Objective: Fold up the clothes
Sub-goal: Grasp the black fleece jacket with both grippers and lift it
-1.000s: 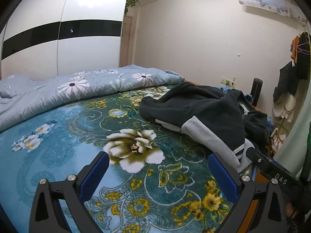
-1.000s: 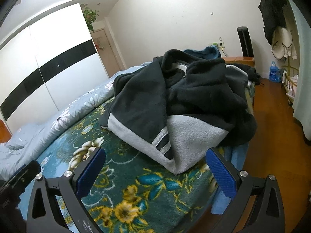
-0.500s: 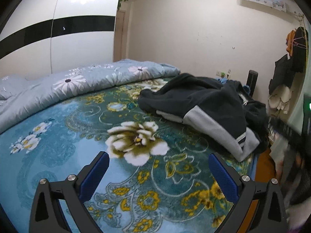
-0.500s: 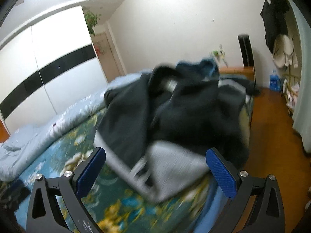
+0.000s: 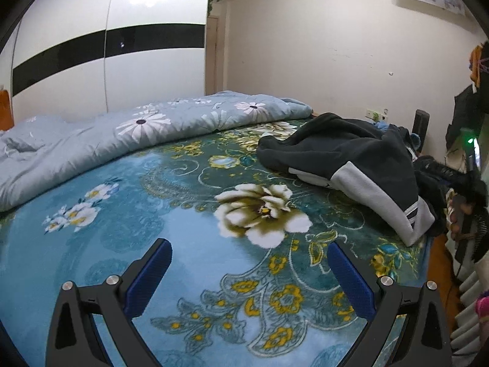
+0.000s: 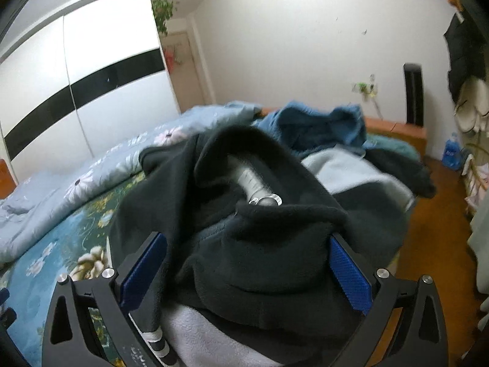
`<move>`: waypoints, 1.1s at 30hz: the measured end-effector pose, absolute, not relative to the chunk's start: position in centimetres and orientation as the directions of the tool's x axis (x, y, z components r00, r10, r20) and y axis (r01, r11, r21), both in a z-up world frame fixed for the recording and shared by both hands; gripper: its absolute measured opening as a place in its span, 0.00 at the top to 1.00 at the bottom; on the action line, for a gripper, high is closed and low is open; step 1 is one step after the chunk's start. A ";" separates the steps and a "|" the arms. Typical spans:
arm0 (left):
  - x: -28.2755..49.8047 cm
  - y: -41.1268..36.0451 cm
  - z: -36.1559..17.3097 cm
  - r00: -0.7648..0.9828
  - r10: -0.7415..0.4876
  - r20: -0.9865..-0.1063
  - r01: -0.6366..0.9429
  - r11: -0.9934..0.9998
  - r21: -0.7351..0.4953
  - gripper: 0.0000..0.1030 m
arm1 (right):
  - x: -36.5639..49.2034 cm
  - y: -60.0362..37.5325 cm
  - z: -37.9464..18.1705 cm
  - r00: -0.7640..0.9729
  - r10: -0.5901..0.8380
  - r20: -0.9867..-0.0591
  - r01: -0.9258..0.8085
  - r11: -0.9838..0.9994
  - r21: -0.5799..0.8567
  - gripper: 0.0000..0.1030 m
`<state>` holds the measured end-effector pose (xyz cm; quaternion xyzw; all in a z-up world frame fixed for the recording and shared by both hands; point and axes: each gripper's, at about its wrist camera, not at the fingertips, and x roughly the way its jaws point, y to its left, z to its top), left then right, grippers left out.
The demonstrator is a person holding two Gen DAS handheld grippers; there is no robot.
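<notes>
A dark fleece jacket (image 5: pixel 345 159) with grey panels lies crumpled at the right end of the bed. My left gripper (image 5: pixel 249 250) is open over the bare floral blanket (image 5: pixel 146 202), well short of the jacket. In the right wrist view the jacket (image 6: pixel 256 238) fills the foreground. My right gripper (image 6: pixel 247 241) is open and pushed into it, with a fold of dark fleece bulging between the blue pads (image 6: pixel 348 275). A blue fleece garment (image 6: pixel 318 128) lies behind the jacket.
A light blue flowered duvet (image 5: pixel 122 134) is bunched along the far side of the bed. A white wardrobe (image 5: pixel 107 61) with a black band stands behind. Wooden floor (image 6: pixel 434 229), a black speaker (image 6: pixel 413 93) and hanging clothes (image 6: pixel 464 58) are at the right.
My right gripper has moved forward into the jacket, which now sits between its open fingers. The left gripper has shifted slightly left over the blanket and stays open.
</notes>
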<state>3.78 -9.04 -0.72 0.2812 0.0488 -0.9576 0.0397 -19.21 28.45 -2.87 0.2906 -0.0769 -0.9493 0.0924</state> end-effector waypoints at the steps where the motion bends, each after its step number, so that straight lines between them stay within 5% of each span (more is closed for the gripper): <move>1: 4.1 -9.4 -0.7 -0.837 -0.050 -0.545 0.110 -0.991 -0.079 0.00 | -19.5 28.3 -3.2 -0.806 -0.214 -0.552 0.123 -0.973 0.198 0.16; 2: 4.3 -9.8 -0.8 -0.836 -0.051 -0.547 0.117 -0.989 -0.086 0.00 | -19.6 28.3 -3.5 -0.800 -0.214 -0.560 0.119 -0.972 0.201 0.25; 5: 5.2 -11.0 -0.8 -0.831 -0.054 -0.553 0.136 -0.985 -0.108 0.00 | -20.1 29.5 -4.3 -0.786 -0.214 -0.580 0.076 -0.964 0.253 0.28; 8: 6.2 -12.2 -0.7 -0.830 -0.059 -0.554 0.156 -0.979 -0.129 0.00 | -20.3 30.3 -4.1 -0.776 -0.218 -0.592 0.034 -0.951 0.307 0.57; 9: 6.6 -12.6 -0.6 -0.832 -0.062 -0.551 0.162 -0.978 -0.135 0.00 | -20.2 30.3 -3.7 -0.774 -0.241 -0.586 0.042 -0.942 0.332 0.77; 10: 7.1 -13.1 -0.5 -0.834 -0.065 -0.548 0.168 -0.976 -0.140 0.00 | -19.9 29.9 -3.1 -0.776 -0.249 -0.580 0.051 -0.940 0.336 0.80; 24: 11.5 -18.4 0.2 -0.864 0.000 -0.504 0.187 -0.929 -0.321 0.00 | -13.0 20.7 8.5 -0.789 -0.425 -0.443 0.341 -0.904 0.259 0.91; 33: 12.6 -19.8 0.1 -0.871 0.049 -0.489 0.170 -0.904 -0.392 0.00 | -8.4 10.0 10.5 -0.632 -0.637 -0.442 0.613 -0.760 0.217 0.92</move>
